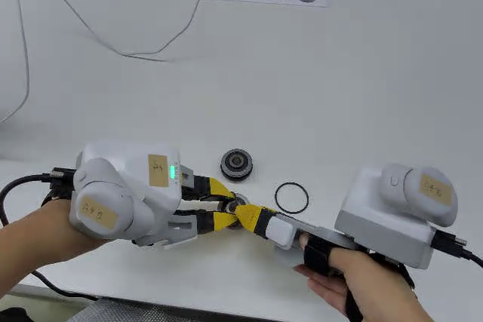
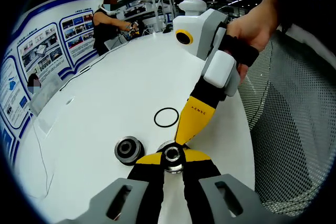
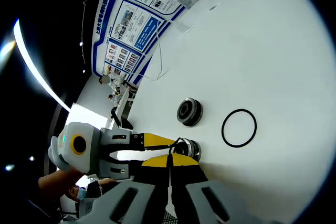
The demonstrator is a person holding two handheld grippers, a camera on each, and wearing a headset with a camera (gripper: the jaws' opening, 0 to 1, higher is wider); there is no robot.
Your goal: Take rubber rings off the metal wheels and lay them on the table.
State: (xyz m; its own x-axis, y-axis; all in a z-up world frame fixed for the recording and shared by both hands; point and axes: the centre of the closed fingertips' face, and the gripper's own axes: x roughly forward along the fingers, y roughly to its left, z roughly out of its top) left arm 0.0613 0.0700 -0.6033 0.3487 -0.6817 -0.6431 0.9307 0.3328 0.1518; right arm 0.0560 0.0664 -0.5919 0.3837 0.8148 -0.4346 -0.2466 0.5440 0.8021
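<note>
On the white table [image 1: 362, 73] two grippers meet nose to nose; the left gripper [image 1: 226, 204] is clamped on a wheel [image 2: 172, 156], held between its yellow jaws just above the tabletop; the right gripper [image 1: 247, 215] has its jaws pressed together with the tips touching that wheel's rim, though whether they pinch rubber I cannot tell; a second wheel [image 1: 236, 164] lies near, just beyond the jaws; one loose ring [image 1: 291, 197] lies flat beside it, apart from both; two wheels, one free ring.
</note>
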